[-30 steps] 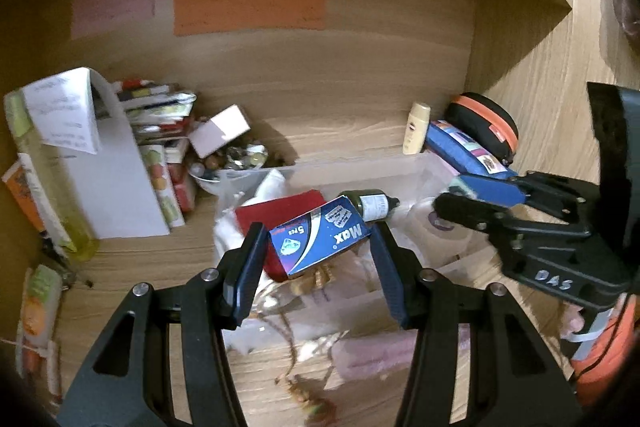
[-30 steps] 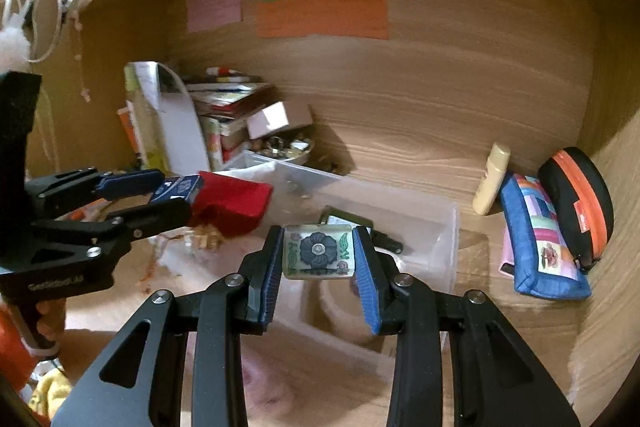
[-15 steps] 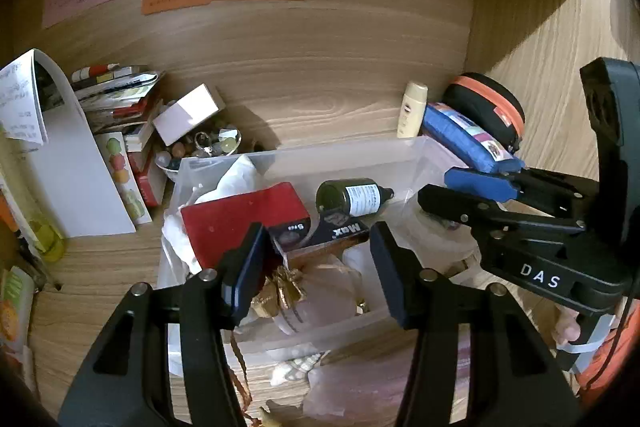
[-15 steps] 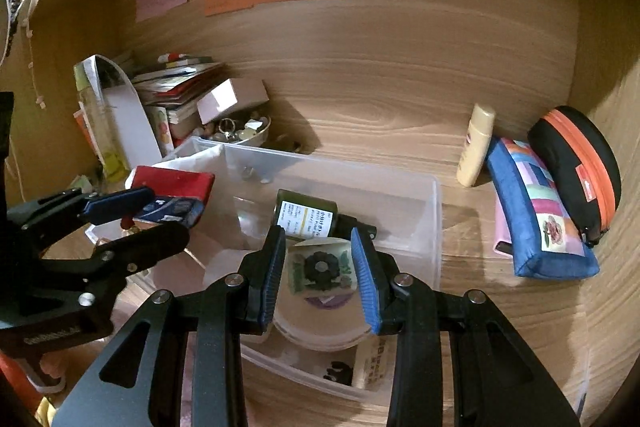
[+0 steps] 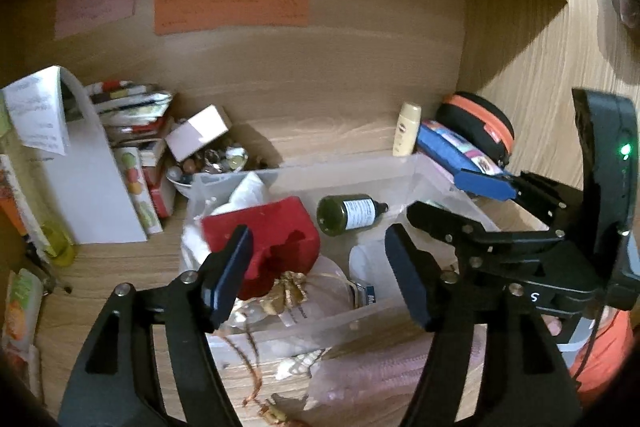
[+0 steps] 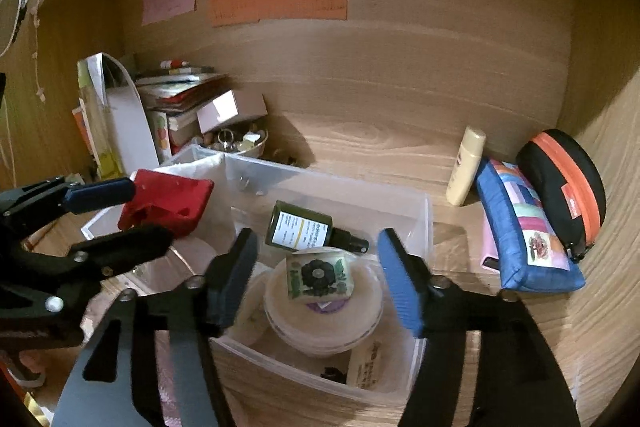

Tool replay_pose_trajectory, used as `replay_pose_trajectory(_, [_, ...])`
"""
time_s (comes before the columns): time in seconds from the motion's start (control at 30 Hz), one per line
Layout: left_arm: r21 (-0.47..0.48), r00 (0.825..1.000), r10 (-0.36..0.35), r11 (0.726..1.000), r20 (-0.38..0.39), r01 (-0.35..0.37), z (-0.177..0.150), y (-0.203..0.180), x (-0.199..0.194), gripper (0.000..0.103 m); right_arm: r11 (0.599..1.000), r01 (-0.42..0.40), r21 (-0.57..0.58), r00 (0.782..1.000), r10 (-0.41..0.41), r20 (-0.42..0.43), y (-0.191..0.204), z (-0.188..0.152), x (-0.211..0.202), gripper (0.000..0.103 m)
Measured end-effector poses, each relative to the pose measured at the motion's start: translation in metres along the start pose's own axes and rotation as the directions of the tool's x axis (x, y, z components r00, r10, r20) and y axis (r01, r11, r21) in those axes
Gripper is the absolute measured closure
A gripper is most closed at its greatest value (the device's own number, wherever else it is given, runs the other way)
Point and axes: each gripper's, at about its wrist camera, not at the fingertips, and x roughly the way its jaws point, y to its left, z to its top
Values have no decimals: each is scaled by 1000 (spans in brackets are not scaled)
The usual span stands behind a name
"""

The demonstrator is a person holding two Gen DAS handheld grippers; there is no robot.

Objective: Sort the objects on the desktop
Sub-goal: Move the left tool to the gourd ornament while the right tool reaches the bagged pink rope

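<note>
A clear plastic bin (image 6: 425,227) stands on the wooden shelf. My right gripper (image 6: 316,239) hangs over it, its jaws opening, with nothing pressed between them. Below it a flower-printed tile (image 6: 318,277) lies on a round pale lid (image 6: 320,323), next to a dark green bottle (image 6: 298,227). My left gripper (image 5: 316,255) is over the bin's left part, jaws opening and empty. Under it are a red box (image 5: 276,235), the green bottle (image 5: 348,215) and a corner of the blue box (image 5: 370,298), mostly hidden. Each gripper shows in the other's view, the right gripper (image 5: 452,201) and the left gripper (image 6: 150,211).
Right of the bin stand a cream tube (image 6: 466,167), a blue pencil case (image 6: 524,231) and a black-and-orange case (image 6: 560,183). Behind-left are a bowl of trinkets (image 6: 240,143), stacked books (image 6: 180,87) and a white folder (image 5: 92,187). A pink pouch (image 5: 380,371) lies before the bin.
Both grippers have opened. The blue box left the left gripper and dropped into the bin. The right gripper let go of the flower tile, which now rests on the round lid.
</note>
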Motion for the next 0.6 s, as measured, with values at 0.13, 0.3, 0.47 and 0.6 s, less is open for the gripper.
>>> replay_pose_trajectory(0.13, [-24, 999, 32, 999, 34, -31, 4, 14, -21, 25, 1000, -18, 11, 1000, 18, -8, 0, 3, -4, 33])
replay_pose_trajectory(0.3, [-44, 995, 85, 996, 46, -83, 1, 38, -43, 17, 998, -53, 22, 999, 53, 2, 6, 5, -23, 30])
replay_pose_trajectory(0.47, [-68, 992, 123, 990, -8, -124, -18, 62, -51, 17, 995, -103, 3, 994, 103, 18, 19, 1, -45, 25])
replay_pose_trajectory(0.6, [-94, 991, 121, 987, -64, -127, -38, 76, -53, 17, 992, -125, -27, 992, 126, 12, 30, -6, -58, 25])
